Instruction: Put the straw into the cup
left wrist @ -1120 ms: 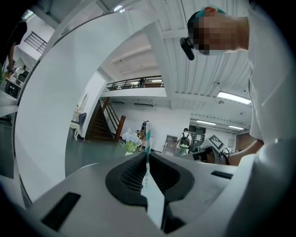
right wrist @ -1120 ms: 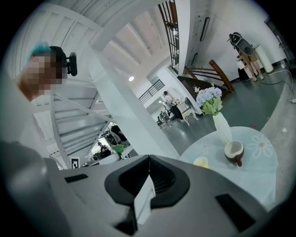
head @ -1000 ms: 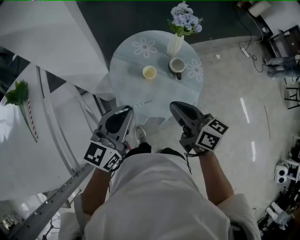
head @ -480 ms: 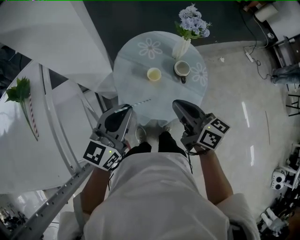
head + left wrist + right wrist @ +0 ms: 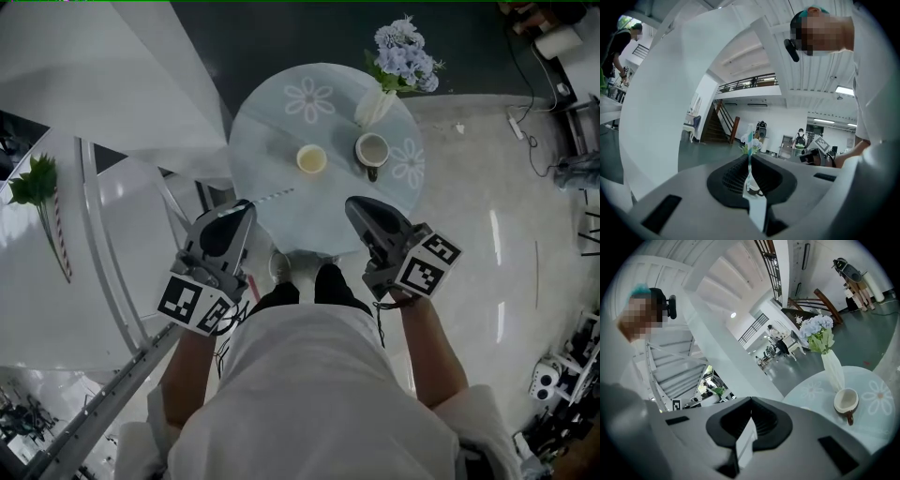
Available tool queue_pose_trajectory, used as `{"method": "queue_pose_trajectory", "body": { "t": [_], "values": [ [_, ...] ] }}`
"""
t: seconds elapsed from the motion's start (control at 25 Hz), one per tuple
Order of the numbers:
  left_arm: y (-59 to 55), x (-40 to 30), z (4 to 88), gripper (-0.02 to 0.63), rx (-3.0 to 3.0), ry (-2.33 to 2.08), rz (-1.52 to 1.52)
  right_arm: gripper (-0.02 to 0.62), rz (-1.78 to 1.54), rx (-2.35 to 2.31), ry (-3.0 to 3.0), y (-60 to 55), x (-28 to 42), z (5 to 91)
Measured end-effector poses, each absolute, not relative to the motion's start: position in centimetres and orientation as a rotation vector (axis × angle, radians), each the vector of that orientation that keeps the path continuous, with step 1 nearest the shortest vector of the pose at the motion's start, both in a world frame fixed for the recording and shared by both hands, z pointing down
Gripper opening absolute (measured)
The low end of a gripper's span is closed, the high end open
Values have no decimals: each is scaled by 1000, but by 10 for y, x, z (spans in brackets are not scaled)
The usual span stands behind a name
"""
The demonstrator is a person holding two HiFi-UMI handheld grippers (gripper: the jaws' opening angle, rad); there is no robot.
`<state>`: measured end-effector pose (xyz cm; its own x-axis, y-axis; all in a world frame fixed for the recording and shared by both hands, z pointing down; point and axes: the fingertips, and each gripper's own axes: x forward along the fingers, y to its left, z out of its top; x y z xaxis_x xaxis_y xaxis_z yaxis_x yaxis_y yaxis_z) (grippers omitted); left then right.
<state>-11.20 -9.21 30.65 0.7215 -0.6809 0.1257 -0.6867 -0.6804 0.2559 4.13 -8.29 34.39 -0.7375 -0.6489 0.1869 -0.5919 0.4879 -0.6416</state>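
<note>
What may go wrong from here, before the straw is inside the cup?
The left gripper pinches the thin straw near one end; its long free end may sway and miss the small yellow cup.
Nothing steadies that cup: the right gripper is shut, empty and apart from it, so a push could tip it.
The mug stands close by; the straw may enter the wrong vessel.
</note>
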Motion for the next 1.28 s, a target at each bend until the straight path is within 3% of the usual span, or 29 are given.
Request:
{"method": "queue_pose_trajectory", "body": {
  "t": [1.28],
  "values": [
    [-215, -50, 398, 38, 2479, -1150, 160, 21, -1282, -1003, 2684, -193, 105, 410]
  ]
}}
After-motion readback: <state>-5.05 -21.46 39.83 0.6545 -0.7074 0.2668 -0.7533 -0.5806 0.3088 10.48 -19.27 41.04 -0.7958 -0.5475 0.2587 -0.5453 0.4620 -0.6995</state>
